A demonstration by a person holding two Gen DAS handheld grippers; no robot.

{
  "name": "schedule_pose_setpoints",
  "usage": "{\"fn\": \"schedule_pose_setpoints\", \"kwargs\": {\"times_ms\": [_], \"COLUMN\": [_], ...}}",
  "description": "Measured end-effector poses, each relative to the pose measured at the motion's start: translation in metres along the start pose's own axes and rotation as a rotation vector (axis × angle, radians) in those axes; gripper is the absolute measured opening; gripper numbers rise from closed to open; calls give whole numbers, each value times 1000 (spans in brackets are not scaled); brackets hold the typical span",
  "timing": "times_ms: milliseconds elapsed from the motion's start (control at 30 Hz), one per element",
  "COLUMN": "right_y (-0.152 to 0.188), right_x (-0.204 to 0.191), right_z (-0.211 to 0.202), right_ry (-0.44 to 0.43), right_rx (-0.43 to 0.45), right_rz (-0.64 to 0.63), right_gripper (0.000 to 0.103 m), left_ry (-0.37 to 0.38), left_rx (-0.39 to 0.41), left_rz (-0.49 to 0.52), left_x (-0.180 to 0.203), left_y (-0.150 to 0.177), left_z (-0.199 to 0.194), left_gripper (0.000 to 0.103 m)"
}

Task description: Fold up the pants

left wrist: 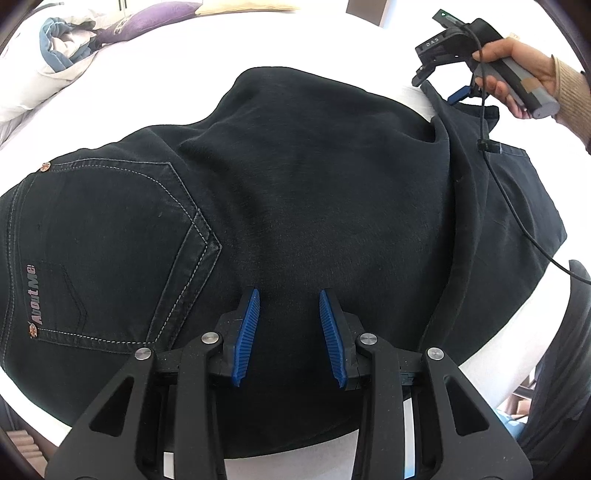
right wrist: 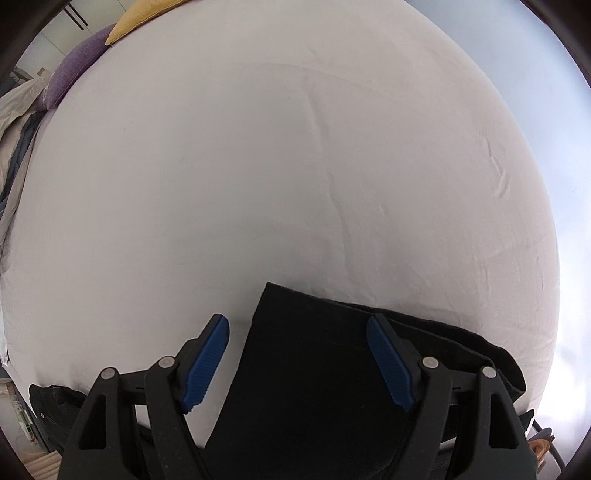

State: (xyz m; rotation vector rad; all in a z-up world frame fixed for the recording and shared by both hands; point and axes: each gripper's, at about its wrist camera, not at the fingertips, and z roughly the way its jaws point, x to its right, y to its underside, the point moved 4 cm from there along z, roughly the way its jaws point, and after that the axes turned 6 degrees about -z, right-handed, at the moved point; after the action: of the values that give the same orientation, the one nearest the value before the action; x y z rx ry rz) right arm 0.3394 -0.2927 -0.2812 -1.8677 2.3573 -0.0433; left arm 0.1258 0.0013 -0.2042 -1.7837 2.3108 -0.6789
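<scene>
Dark denim pants (left wrist: 295,206) lie spread on a white bed (left wrist: 155,92), back pocket (left wrist: 107,251) with an "AboutMe" label at the left. My left gripper (left wrist: 289,295) is open and empty, hovering just above the seat area. My right gripper (right wrist: 297,321) is open, its blue pads (right wrist: 388,362) straddling the leg end of the pants (right wrist: 314,369). In the left wrist view the right gripper (left wrist: 452,94) is at the far right by the leg hem, held by a hand (left wrist: 517,62).
Pillows and bedding are piled at the head of the bed: purple (right wrist: 74,70) and yellow (right wrist: 144,14) pillows, a crumpled white and blue duvet (left wrist: 62,44). A black cable (left wrist: 517,221) hangs from the right gripper across the pants. White sheet (right wrist: 295,166) stretches beyond the leg end.
</scene>
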Motion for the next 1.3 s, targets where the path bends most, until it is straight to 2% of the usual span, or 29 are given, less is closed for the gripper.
{"fn": "schedule_pose_setpoints", "kwargs": {"times_ms": [67, 133, 167, 200, 267, 333, 533, 667, 800, 933, 967, 1033, 1167, 1300], "right_y": [0, 0, 2, 4, 5, 13, 35, 66, 110, 172, 189, 217, 295, 341], "right_x": [-5, -9, -10, -14, -12, -5, 18, 45, 76, 135, 133, 163, 213, 213], "right_z": [-2, 3, 4, 4, 0, -6, -37, -80, -132, -170, -177, -171, -120, -90], "right_ry": [-2, 46, 73, 87, 53, 29, -7, -108, -160, -136, -141, -145, -180, -206], "right_rx": [-6, -26, -34, -31, -22, -9, 101, 222, 368, 496, 519, 531, 485, 440], "right_rz": [-22, -72, -103, -119, -116, -131, -185, -149, -91, -32, 16, 94, 272, 352], "right_gripper": [78, 69, 58, 43, 32, 8, 7, 6, 6, 6, 6, 6, 6, 6], "left_ry": [-3, -6, -8, -10, -12, -11, -21, -21, -23, -29, -31, -35, -48, -65], "left_rx": [4, 7, 7, 7, 8, 9, 5, -3, -12, -23, -25, -29, -33, -43], "left_rz": [-2, -6, -5, -4, -3, -5, -7, -15, -18, -24, -28, -37, -51, -54], "left_x": [0, 0, 0, 0, 0, 0, 2, 2, 1, 1, 1, 1, 2, 5], "left_y": [1, 1, 1, 2, 2, 2, 2, 1, -1, -5, -6, -8, -14, -18], "left_z": [-1, -1, -1, -1, -2, -2, -2, -3, -3, -2, -2, -1, 1, 3], "left_gripper": [33, 33, 33, 33, 33, 33, 33, 33, 33, 33, 33, 33, 34, 36]}}
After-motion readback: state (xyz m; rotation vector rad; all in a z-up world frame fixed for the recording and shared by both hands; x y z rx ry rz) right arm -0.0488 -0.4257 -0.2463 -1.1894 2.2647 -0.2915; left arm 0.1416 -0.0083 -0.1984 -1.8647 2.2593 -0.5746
